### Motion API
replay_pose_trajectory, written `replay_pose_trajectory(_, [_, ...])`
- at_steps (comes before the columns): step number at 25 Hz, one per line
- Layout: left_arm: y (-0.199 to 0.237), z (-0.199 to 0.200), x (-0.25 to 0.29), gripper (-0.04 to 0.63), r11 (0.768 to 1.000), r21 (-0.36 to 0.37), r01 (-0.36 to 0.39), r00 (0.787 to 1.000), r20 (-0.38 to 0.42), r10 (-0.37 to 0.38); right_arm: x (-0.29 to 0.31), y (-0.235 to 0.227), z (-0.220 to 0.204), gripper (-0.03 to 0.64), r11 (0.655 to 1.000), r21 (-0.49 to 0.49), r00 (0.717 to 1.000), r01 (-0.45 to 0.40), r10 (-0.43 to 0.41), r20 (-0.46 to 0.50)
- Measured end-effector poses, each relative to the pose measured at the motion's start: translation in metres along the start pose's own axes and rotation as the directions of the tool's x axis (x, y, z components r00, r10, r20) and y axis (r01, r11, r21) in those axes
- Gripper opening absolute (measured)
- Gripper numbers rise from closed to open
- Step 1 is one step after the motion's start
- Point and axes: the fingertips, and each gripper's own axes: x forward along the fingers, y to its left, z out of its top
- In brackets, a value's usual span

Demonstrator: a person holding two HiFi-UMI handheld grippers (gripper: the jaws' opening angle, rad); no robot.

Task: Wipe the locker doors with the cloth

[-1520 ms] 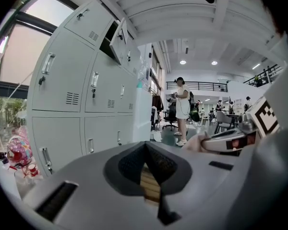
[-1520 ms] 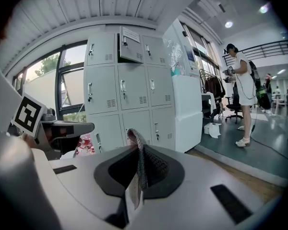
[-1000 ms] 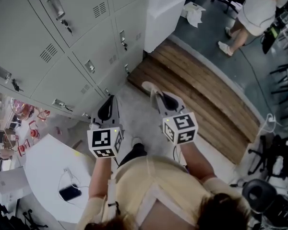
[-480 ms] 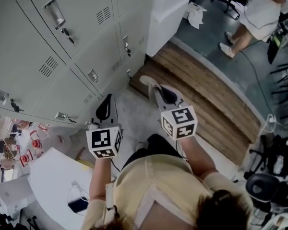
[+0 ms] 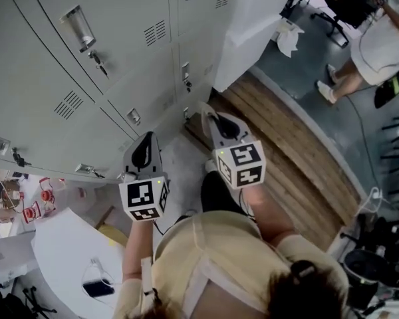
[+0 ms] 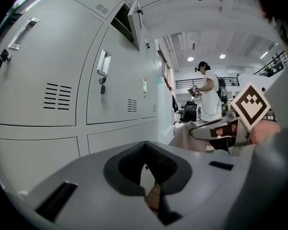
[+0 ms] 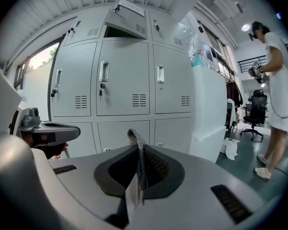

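Grey locker doors (image 5: pixel 86 78) with handles and vent slots fill the upper left of the head view and stand ahead in both gripper views (image 6: pixel 110 80) (image 7: pixel 125 80). My right gripper (image 5: pixel 209 115) points at the lower lockers, a short way off them. It is shut on a thin patterned cloth (image 7: pixel 136 150), whose strip sticks up between the jaws (image 7: pixel 137 171). A pale end of cloth (image 5: pixel 205 107) shows at its tip. My left gripper (image 5: pixel 143 143) hangs left of it, also aimed at the lower doors, jaws closed with nothing in them (image 6: pixel 151 176).
A wooden plank step (image 5: pixel 286 138) runs along the floor to the right of a white pillar (image 5: pixel 253 12). A person (image 5: pixel 379 45) stands at the far right. A white round table (image 5: pixel 60 251) with a phone (image 5: pixel 94 288) is at lower left. One top locker door (image 7: pixel 125 16) hangs open.
Both grippers have drifted nearer to the lockers and the head view has swung right. The right gripper still holds the cloth; the left stays shut.
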Motion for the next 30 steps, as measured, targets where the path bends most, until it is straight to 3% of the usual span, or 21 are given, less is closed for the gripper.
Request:
replay_pose_trajectory(16, [0.009,0.024,0.116,-0.008,0.973,-0.083,-0.214,0.977,-0.013,0.213,0.120,-0.076,0.040,0.015,0.977,-0.068,0.979,-0.200,0.196,-0.053])
replay_pose_trajectory(30, [0.024,0.031,0.171,-0.008,0.941,-0.115,-0.317,0.948,-0.018,0.318,0.189,-0.085,0.064,0.015,0.937,-0.120,0.944,-0.328,0.322,-0.068])
